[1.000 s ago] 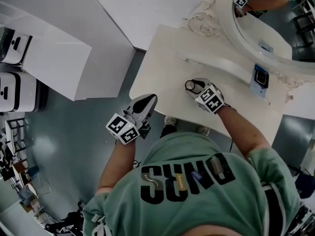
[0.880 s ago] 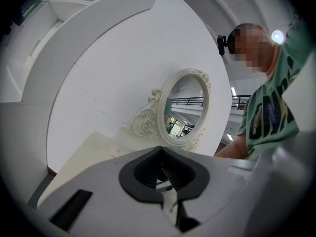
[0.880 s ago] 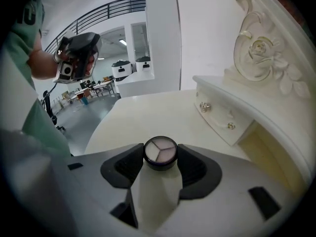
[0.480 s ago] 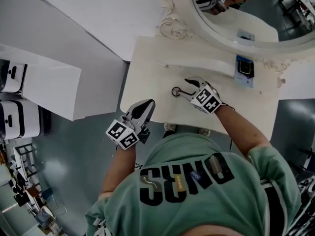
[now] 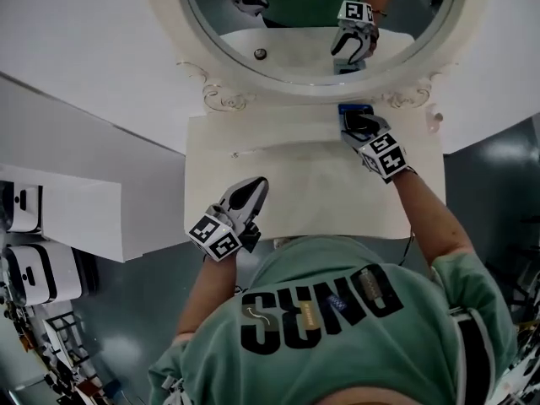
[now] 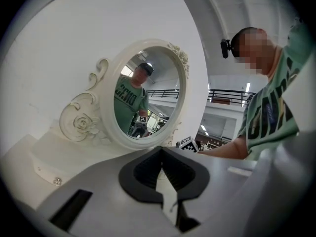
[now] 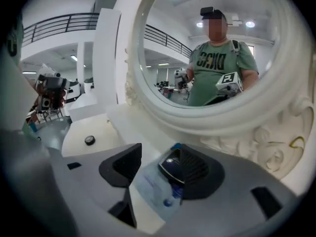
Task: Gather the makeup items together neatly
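The right gripper [image 7: 157, 163] holds its jaws wide, just opened further, straddling but not pinching the blue makeup packet [image 7: 154, 187] at the mirror [image 7: 222, 121] foot, upper right in the head view (the left gripper [image 6: 162, 161] is clamped on nothing, lower left), so an off-centre squeeze could skid the packet away.

The left gripper [image 5: 252, 187], jaws shut, points level over the worktop's [image 5: 295, 184] front edge; the right gripper [image 5: 355, 124], tilted down at its back edge, has just opened wider astride a packet [image 7: 152, 185].
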Demonstrator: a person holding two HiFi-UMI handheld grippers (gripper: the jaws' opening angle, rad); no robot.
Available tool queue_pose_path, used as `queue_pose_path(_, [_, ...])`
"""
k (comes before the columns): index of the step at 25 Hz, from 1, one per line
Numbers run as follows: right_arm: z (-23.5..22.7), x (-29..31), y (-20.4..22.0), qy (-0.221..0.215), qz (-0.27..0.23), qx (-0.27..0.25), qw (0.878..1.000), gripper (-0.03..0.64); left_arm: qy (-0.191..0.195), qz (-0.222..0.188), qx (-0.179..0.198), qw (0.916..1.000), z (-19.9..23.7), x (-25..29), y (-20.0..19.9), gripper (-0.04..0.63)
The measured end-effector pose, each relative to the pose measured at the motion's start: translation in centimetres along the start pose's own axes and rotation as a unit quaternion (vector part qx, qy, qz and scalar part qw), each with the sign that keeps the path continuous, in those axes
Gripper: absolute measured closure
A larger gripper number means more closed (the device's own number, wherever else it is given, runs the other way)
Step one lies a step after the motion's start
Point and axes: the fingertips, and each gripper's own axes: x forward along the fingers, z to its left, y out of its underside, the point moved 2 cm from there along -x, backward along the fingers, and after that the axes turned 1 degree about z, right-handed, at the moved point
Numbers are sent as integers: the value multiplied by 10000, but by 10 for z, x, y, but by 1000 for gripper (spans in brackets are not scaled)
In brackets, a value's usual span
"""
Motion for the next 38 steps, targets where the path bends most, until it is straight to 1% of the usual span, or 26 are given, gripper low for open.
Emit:
queue_pose_path(2, [-35, -7, 19, 336, 206, 183, 9991, 382, 47, 30, 19, 10000, -9, 15, 0, 586])
queue_pose_path(4, [-64, -14, 37, 634, 324, 608, 9956, 388, 41, 65, 41, 10000, -14, 26, 0, 586])
queue_pose_path(5, [-73, -16, 45, 734, 356, 834, 9932, 408, 14, 87, 57, 9999, -14, 28, 0, 586])
queue_pose_path(7, [-82, -16, 55, 752, 385, 1170, 9895, 479, -59, 119, 76, 9999, -13, 31, -1, 586])
queue_pose_path(9, [-82, -15, 60, 568, 366, 1351, 9885, 485, -106, 116, 58, 9999, -14, 35, 0, 586])
queue_pose_path(12, [-77, -10, 61, 275, 412, 1484, 9877, 480, -128, 117, 38, 9998, -17, 43, 1, 586])
queue_pose_path(15, [-73, -1, 69, 184, 680, 1478, 9865, 474, -87, 121, 54, 9999, -18, 47, 2, 586])
queue_pose_path(21, [-78, 0, 74, 280, 956, 1803, 9786, 471, -135, 114, -36, 9998, -13, 44, 2, 586])
queue_pose_path(22, [-80, 0, 76, 350, 1041, 1839, 9768, 478, -141, 113, -54, 9998, -11, 42, 2, 586])
queue_pose_path(23, [-81, 0, 80, 452, 1152, 1822, 9754, 511, -133, 112, -63, 9998, -10, 41, 2, 586])
queue_pose_path(24, [-83, 1, 84, 549, 1265, 1768, 9745, 529, -118, 110, -64, 9998, -9, 39, 3, 586])
queue_pose_path(26, [-83, 1, 89, 651, 1376, 1687, 9738, 534, -88, 90, -58, 9999, -6, 34, 2, 586])
queue_pose_path(30, [-86, -7, 82, 849, 1178, 1819, 9725, 538, -44, 32, -106, 9999, 1, 23, -1, 586])
queue_pose_path(33, [-74, -25, 62, 953, 848, 2114, 9690, 538, 32, 33, -120, 9999, 9, 10, -4, 586])
queue_pose_path(35, [-49, -37, 43, 855, 575, 2372, 9660, 538, 63, 31, -176, 9998, 16, 0, -7, 586])
queue_pose_path(38, [8, -41, 25, 554, 342, 2753, 9592, 538, 213, 73, -234, 9995, 29, -17, -12, 586])
